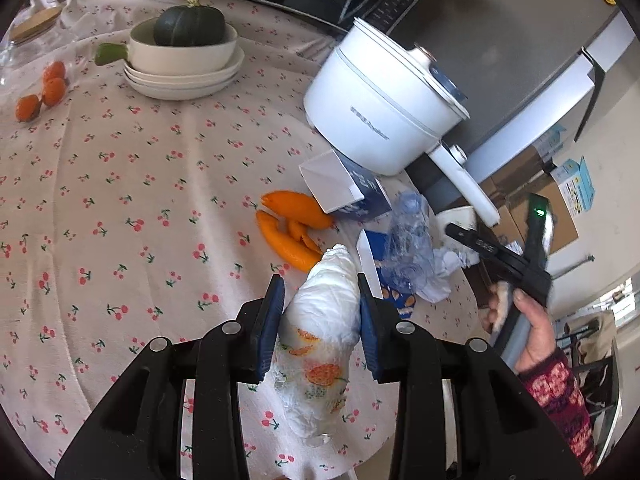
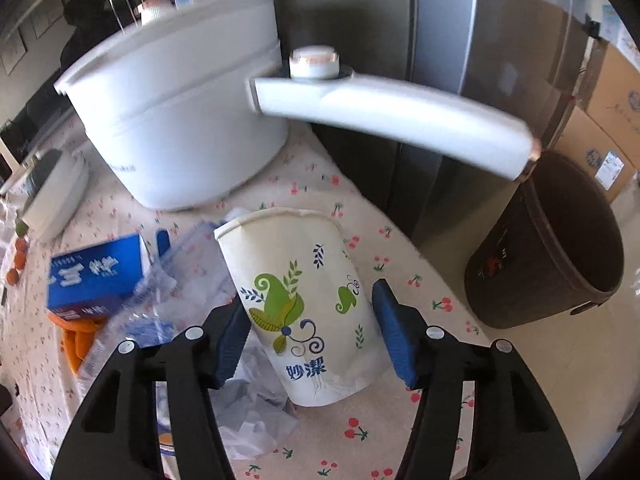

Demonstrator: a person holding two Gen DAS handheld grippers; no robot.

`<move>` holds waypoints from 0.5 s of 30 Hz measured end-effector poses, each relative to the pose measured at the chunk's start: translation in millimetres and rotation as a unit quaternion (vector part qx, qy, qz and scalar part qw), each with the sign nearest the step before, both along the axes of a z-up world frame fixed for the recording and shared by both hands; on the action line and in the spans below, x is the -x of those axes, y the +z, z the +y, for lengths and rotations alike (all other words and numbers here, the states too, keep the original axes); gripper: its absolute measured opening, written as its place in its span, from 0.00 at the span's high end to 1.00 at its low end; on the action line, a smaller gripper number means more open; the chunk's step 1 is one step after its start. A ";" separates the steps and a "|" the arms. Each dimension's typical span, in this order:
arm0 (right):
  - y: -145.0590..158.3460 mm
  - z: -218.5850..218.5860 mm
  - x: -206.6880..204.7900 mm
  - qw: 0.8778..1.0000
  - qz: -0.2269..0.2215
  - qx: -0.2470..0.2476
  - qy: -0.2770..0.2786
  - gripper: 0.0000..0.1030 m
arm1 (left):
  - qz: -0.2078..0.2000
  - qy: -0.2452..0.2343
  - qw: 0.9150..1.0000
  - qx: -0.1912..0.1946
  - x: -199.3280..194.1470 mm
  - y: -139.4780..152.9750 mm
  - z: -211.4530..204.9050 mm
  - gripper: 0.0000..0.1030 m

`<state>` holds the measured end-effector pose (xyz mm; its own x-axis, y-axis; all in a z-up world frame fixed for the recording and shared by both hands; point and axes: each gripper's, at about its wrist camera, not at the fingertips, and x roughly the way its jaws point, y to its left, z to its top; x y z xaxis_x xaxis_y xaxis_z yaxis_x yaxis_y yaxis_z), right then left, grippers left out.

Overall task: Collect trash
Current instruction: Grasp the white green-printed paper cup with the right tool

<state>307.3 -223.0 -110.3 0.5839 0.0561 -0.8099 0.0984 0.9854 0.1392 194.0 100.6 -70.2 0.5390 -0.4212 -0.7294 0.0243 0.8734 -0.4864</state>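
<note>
My left gripper [image 1: 321,282] is shut on a crumpled white paper towel [image 1: 324,320] with an orange print, held above the cherry-print tablecloth [image 1: 120,200]. In the right wrist view a tilted paper cup [image 2: 308,300] with green leaves sits between the blue pads [image 2: 230,340] of my right gripper [image 2: 308,292]. The pads press its sides and its rim is bent. Orange peels [image 1: 292,232], a blue-and-white carton [image 1: 348,188], a crushed clear bottle [image 1: 412,240] and crumpled tissue [image 1: 440,276] lie close by.
A white electric pot [image 2: 180,120] stands just behind the cup, its long handle [image 2: 392,116] reaching over it. A dark brown bin [image 2: 560,248] stands on the floor right of the table edge. Stacked bowls with a squash [image 1: 184,40] and tangerines [image 1: 52,84] sit further back.
</note>
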 end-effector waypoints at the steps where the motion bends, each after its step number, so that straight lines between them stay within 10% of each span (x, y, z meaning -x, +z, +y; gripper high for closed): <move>1: 6.1 0.3 2.4 1.000 -0.008 -0.002 -0.001 0.43 | -0.005 0.005 1.000 -0.003 0.3 2.3 0.1 0.67; 15: 66.1 14.3 58.2 0.996 -0.089 -0.011 0.013 0.43 | -0.060 0.007 0.998 -0.011 13.3 31.3 -15.8 0.67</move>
<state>249.1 -208.7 -44.3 0.7159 0.0893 -0.6925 0.0457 0.9837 0.1740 180.7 84.7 -38.9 0.6284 -0.3974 -0.6687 0.0691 0.8848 -0.4608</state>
